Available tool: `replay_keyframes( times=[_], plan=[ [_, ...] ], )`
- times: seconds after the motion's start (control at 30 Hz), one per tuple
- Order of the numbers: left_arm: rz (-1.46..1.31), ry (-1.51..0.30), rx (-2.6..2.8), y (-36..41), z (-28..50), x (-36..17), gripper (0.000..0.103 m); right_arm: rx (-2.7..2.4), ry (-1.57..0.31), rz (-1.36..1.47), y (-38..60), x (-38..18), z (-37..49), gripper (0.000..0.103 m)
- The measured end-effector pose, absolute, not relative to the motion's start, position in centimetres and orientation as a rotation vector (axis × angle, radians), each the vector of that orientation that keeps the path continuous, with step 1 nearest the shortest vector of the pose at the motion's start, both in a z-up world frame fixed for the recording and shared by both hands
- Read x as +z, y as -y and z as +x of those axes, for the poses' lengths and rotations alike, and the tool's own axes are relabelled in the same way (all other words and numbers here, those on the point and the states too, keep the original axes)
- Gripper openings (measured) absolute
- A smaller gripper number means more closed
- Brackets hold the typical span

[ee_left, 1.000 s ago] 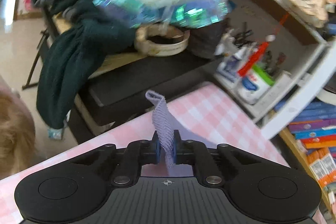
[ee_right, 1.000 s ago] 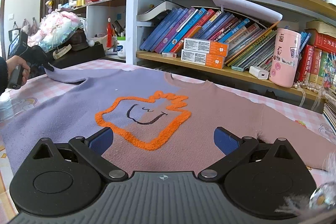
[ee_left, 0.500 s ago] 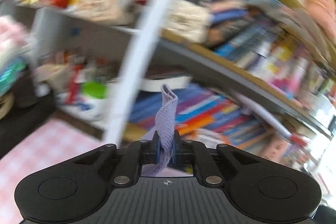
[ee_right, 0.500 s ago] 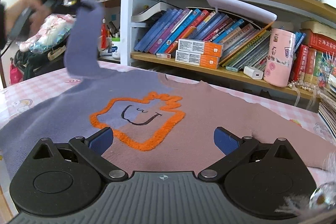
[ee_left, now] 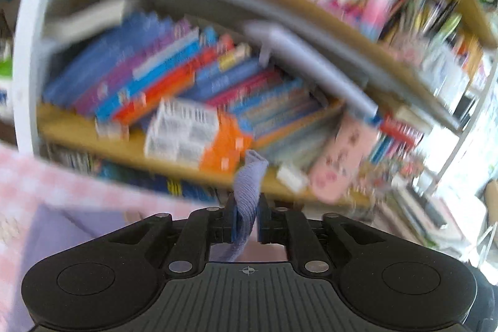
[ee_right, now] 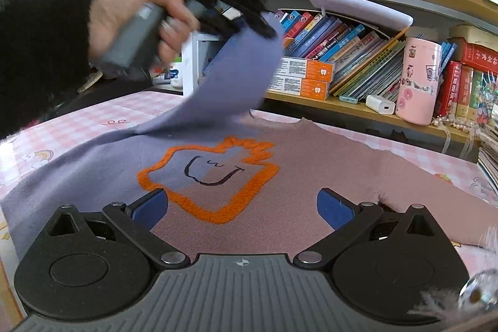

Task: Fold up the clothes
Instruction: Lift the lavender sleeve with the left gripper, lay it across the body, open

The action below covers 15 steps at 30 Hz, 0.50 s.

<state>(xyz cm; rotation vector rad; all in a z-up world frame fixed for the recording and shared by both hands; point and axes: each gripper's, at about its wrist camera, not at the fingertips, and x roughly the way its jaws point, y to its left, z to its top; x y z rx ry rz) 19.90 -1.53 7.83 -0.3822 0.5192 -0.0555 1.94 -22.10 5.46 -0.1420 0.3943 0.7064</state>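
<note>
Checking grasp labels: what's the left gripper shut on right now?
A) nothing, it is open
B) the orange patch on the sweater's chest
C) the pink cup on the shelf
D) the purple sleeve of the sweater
D: the left gripper is shut on the purple sleeve, lifted above the sweater lying on the table; the right gripper is open and empty.
</note>
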Motion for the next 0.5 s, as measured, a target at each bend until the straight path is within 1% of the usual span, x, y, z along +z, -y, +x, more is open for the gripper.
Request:
replay_keyframes(
  times=[0.03,0.07,0.13,0.2,0.27,0.3,0.33,0.4,0.5],
  plan=[
    [-0.394,-0.536,-0.064,1.8,19.9,7.4,0.036,0.708,-0.396,-0.137,22.2,5.5,2.0,0.103],
    [-0.396,-0.527,-0.079,2.0,19.5,7.5,0.041,0.708,-0.397,-0.131,22.2,5.5,2.0,0.103],
    [-0.392,-0.505,-0.107,2.5,18.5,7.7,0.059,0.708,-0.398,-0.120,22.4,5.5,2.0,0.103],
    [-0.331,-0.450,-0.112,2.8,16.5,8.7,0.067,0.708,-0.398,-0.120,22.4,5.4,2.0,0.103],
    [-0.247,-0.415,-0.094,2.7,13.8,9.2,0.068,0.707,-0.398,-0.121,22.4,5.4,2.1,0.103],
    [-0.193,-0.441,-0.062,2.4,12.5,8.6,0.070,0.706,-0.396,-0.120,22.4,5.4,2.0,0.103],
    [-0.139,-0.467,-0.030,2.0,11.2,7.9,0.077,0.705,-0.395,-0.120,22.4,5.4,2.0,0.103],
    [-0.031,-0.517,0.034,1.3,8.7,6.6,0.085,0.704,-0.393,-0.121,22.4,5.5,2.0,0.103],
    [0.134,-0.591,0.130,0.3,4.8,4.6,0.085,0.704,-0.391,-0.126,22.3,5.5,1.8,0.103]
  ],
)
